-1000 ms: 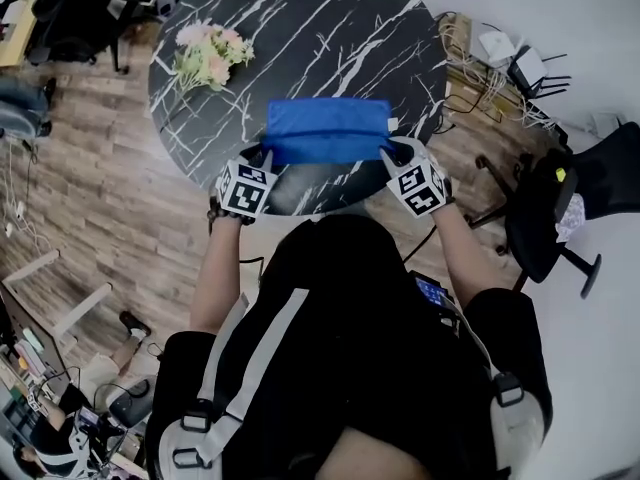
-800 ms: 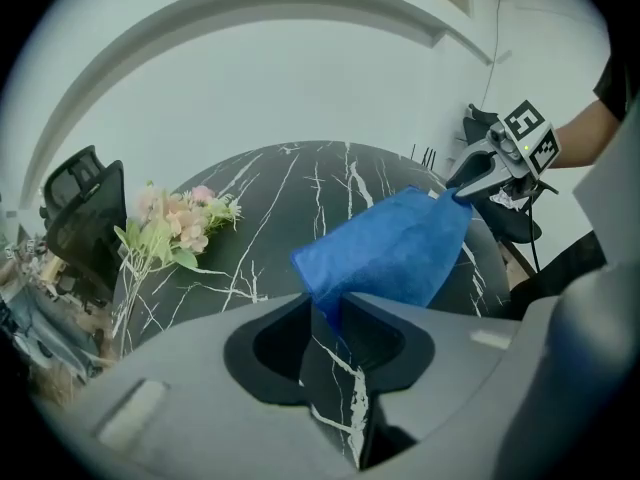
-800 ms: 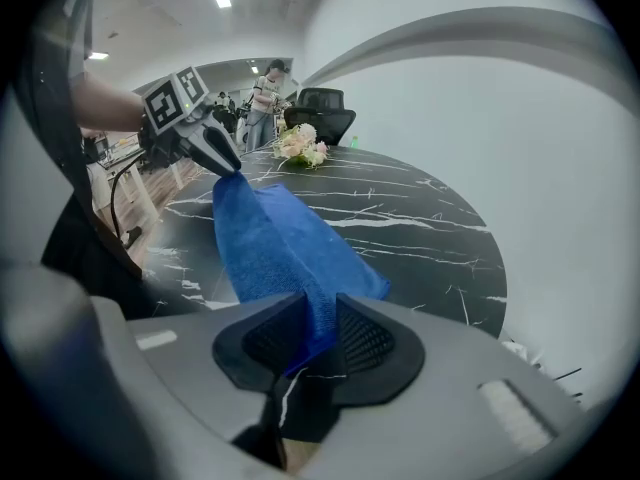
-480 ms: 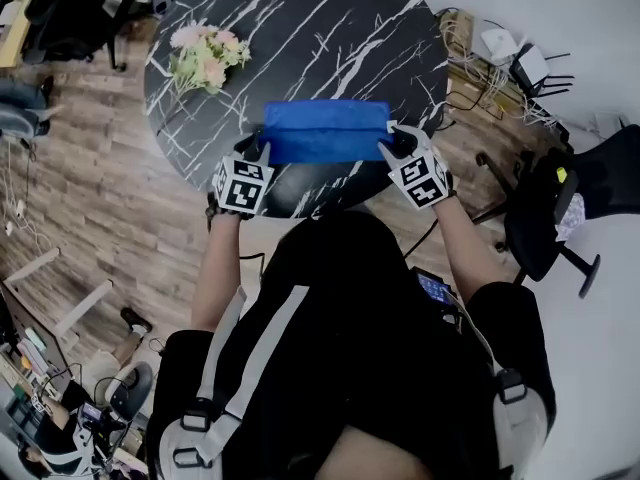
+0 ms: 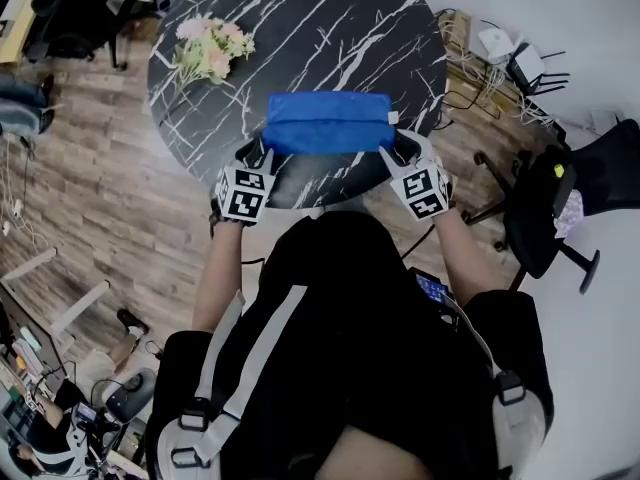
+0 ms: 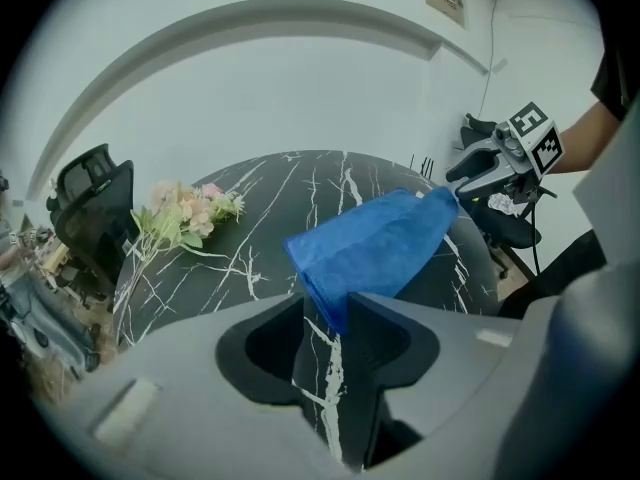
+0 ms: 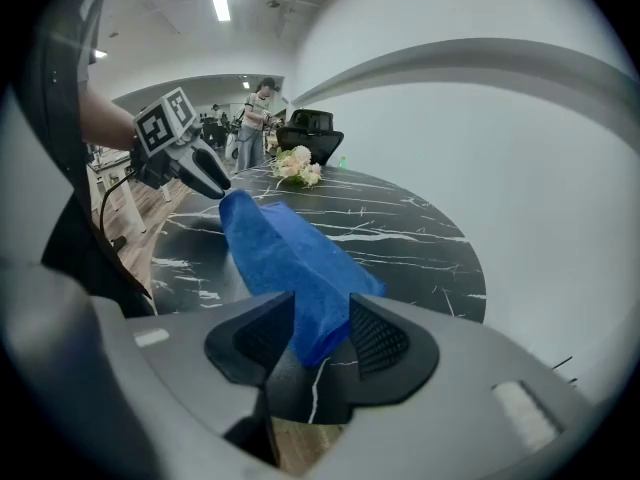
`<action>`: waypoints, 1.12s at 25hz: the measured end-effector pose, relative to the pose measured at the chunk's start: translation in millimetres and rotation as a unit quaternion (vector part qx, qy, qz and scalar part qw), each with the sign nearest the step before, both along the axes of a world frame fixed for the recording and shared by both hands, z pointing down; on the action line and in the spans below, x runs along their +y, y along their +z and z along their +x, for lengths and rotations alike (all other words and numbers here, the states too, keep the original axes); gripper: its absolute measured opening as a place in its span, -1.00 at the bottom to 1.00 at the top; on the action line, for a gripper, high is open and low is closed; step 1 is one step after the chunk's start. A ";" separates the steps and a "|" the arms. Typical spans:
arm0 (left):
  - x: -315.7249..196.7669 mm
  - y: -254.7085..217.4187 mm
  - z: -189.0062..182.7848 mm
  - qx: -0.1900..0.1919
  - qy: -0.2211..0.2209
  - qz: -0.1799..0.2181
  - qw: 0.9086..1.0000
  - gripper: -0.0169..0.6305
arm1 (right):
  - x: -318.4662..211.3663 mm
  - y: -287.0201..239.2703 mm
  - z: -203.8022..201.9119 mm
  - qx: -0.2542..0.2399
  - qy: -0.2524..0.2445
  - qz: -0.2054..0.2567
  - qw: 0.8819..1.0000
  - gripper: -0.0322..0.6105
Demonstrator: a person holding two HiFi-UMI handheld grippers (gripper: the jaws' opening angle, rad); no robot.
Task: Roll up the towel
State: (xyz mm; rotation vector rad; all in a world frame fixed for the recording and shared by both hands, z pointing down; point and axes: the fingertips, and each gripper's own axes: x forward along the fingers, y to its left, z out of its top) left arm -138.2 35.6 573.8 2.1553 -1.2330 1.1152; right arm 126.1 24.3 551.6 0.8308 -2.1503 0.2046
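"Head view: what is entered?"
"Item one: blue towel (image 5: 328, 123), soft cloth, folded into a long plump band. It lies on the near half of a round table (image 5: 330, 18), glossy black with white veins. Long axis runs side to side. Left tool (image 5: 262, 152) is at its left end, right tool (image 5: 397, 148) at its right end. The cloth lies just beyond both, and neither hand is nearer. Item two: bunch of pale pink flowers (image 5: 210, 53), well apart at far left."
"Left gripper view?"
"Grey moulded jaws, spread; they have just been opening. The towel's end corner sits in the gap, pads seemingly not pressing it. The band stretches away toward the other tool."
"Right gripper view?"
"Same entry, mirrored: ribbed dark pads, jaws apart and just been opening. A blue corner lies between them, loose as far as I can judge."
"Bearing on the next move?"
"Judgement only: rolling must run across the short axis, away from the person. Both ends need turning together, or the roll will skew."
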 end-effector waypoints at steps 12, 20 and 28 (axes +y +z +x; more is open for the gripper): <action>21.2 27.3 40.9 -0.013 0.095 0.004 0.995 -0.41 | 29.3 45.5 -8.8 0.036 -0.052 -0.050 0.997 -0.37; 17.2 45.9 38.3 -0.041 0.126 -0.034 0.991 -0.38 | 26.2 64.2 -6.1 0.053 -0.075 -0.080 0.993 -0.38; 4.8 49.6 36.7 -0.050 0.129 -0.057 0.989 -0.52 | 14.6 65.7 -3.9 0.064 -0.083 -0.080 0.991 -0.63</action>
